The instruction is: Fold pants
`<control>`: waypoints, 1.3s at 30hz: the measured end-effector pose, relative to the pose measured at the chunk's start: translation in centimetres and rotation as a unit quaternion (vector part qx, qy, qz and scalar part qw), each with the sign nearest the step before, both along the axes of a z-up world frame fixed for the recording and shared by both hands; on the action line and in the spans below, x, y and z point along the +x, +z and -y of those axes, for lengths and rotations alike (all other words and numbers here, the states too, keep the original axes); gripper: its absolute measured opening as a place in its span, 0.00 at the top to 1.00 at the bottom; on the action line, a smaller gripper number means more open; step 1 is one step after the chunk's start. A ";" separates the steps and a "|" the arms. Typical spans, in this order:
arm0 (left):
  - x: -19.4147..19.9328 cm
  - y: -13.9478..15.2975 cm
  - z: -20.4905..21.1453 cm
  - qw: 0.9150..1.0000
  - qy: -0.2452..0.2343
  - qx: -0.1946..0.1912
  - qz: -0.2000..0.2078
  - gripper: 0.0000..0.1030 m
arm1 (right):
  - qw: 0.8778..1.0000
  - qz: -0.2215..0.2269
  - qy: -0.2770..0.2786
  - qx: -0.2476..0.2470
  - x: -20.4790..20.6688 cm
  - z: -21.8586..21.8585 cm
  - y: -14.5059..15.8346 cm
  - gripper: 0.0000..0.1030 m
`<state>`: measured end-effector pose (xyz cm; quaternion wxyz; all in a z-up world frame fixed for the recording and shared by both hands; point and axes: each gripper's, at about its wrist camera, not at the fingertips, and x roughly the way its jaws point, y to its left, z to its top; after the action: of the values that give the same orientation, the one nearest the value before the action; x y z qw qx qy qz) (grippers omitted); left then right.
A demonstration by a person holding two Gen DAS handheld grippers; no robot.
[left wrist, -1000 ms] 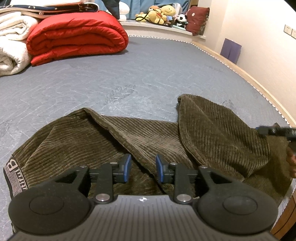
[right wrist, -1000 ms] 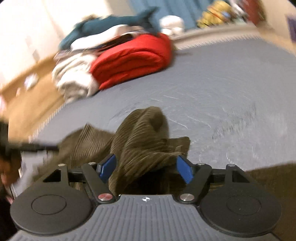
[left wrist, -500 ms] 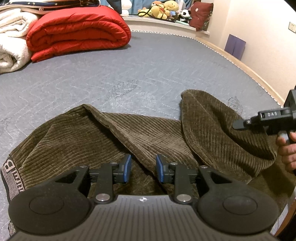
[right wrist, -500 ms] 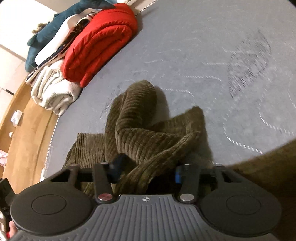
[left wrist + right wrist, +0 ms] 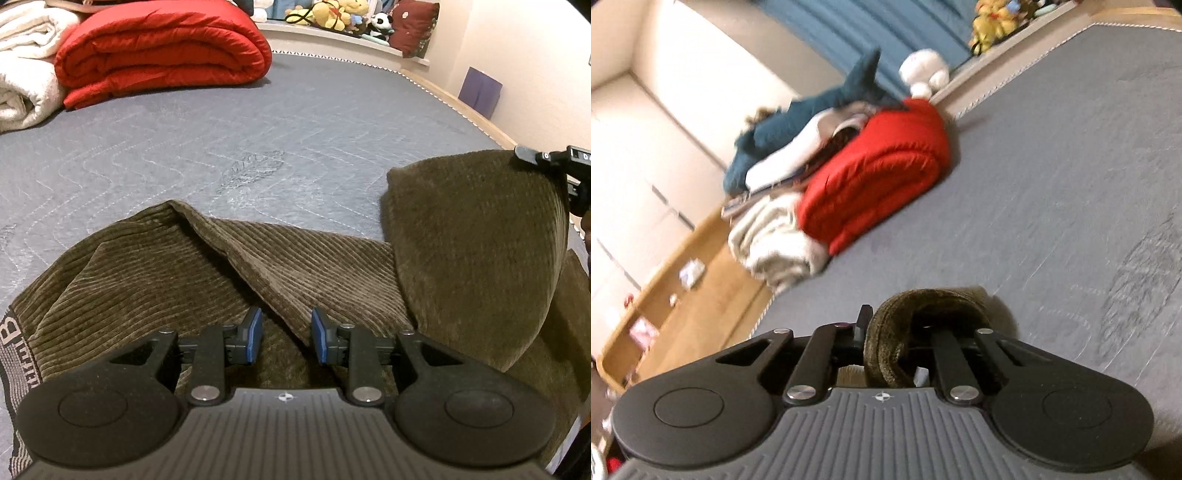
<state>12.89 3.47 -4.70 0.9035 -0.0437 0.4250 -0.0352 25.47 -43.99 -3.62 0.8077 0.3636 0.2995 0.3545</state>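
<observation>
From the left wrist, the brown corduroy pants [image 5: 155, 280] lie across the bed [image 5: 258, 147], long axis running left to right; the left gripper [image 5: 286, 341] hovers over the crotch fold, jaws released and empty. At right, the right gripper [image 5: 554, 162] lifts a leg end. From the right wrist, the right gripper [image 5: 886, 339] has jaws clenched on the pants [image 5: 897, 332].

The left wrist view sits low and close over the pants [image 5: 236, 273] at the near edge of the mattress [image 5: 295, 122], facing level across it toward the far edge. The right wrist view is rolled to one side, higher, facing the mattress's far left corner. Both take in the red quilt [image 5: 162, 48] [image 5: 875, 173] and the white blanket [image 5: 22, 74] [image 5: 775, 240] there.
</observation>
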 end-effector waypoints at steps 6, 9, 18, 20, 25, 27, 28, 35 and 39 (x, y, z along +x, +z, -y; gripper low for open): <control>0.2 0.2 -0.1 1.000 0.000 -0.007 -0.001 0.68 | 0.867 0.045 -0.486 -0.099 -3.7 7.6 -1.4 0.90; 0.2 0.0 -0.1 1.000 -0.004 -0.003 -0.002 0.68 | 0.877 -0.076 -0.450 -0.147 -0.3 8.9 -5.5 0.82; 0.7 -0.5 0.1 1.000 -0.007 -0.005 -0.010 0.61 | 0.896 -0.136 -0.402 -0.129 3.3 11.1 -9.5 0.50; 0.9 -1.0 0.5 1.000 -0.021 -0.011 -0.014 0.61 | 0.896 -0.146 -0.406 -0.105 3.7 12.2 -10.0 0.54; 1.2 -1.7 1.9 0.997 -0.058 -0.053 -0.011 0.58 | 0.895 -0.081 -0.429 -0.089 2.7 13.8 -8.5 0.93; 1.5 -2.0 2.7 0.996 -0.071 -0.053 -0.006 0.51 | 0.886 0.002 -0.445 -0.133 2.0 13.1 -6.1 0.93; 1.7 -2.2 3.2 0.996 -0.078 -0.051 -0.006 0.47 | 0.876 0.024 -0.453 -0.163 1.9 12.6 -5.5 0.93; 2.5 -4.9 6.3 0.991 -0.108 0.064 -0.036 0.69 | 0.845 -0.111 -0.439 -0.283 6.1 12.6 -9.6 0.82; 1.9 -3.2 4.8 0.991 -0.120 0.047 -0.044 0.82 | 0.845 -0.112 -0.449 -0.268 6.5 13.5 -10.0 0.88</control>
<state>14.80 -1.37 -7.86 0.8743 0.0492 0.4673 -0.1216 32.00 -57.50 -13.58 0.9055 0.2648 0.2757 -0.1841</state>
